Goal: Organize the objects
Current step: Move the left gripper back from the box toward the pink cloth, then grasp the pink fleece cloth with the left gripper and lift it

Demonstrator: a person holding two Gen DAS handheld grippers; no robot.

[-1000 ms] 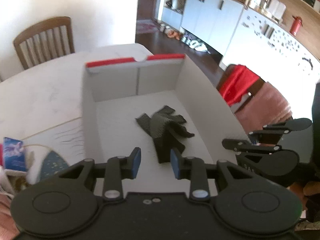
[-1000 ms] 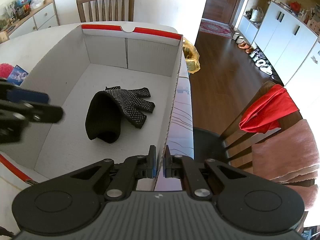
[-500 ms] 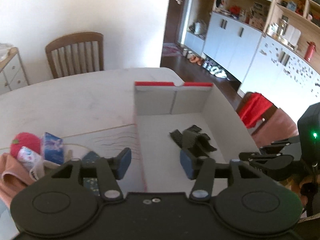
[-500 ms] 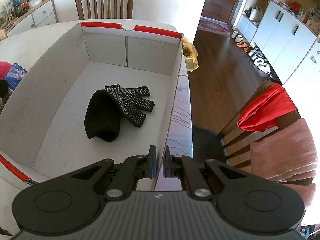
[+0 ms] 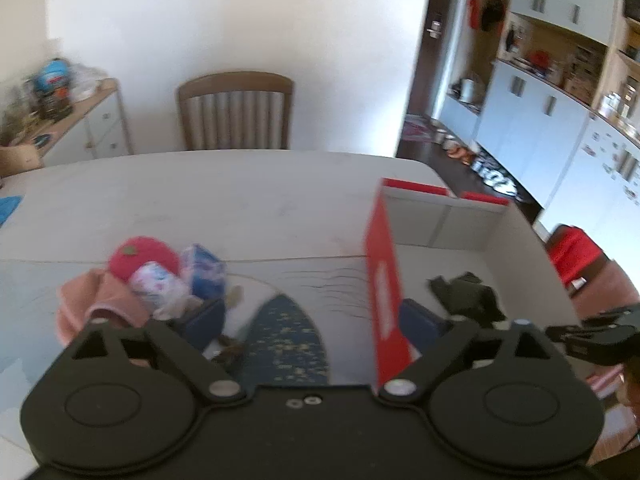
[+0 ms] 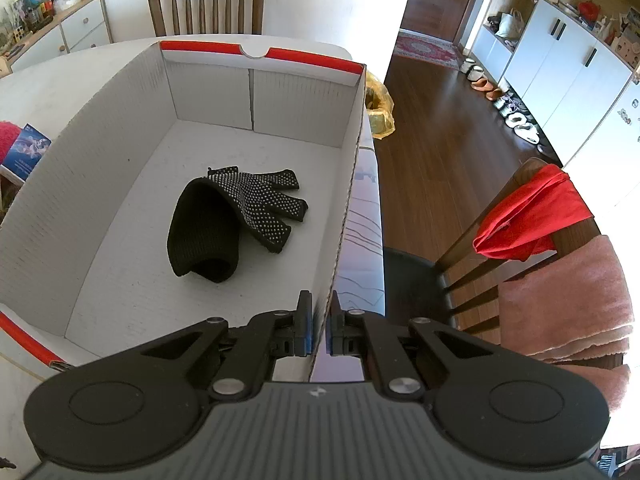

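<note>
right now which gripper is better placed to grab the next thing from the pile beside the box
Left. The left gripper is opening, empty, and faces the pile on the table. The right gripper is clamped on the box wall, steadying it.

One open cardboard box (image 6: 100, 184) holding one black dotted glove (image 6: 240, 216). Beside it, five small items: red knit hat (image 5: 142, 258), pink cloth (image 5: 96, 300), blue packet (image 5: 204, 270), patterned pouch (image 5: 158, 284), navy fan-shaped piece (image 5: 284, 340).
</note>
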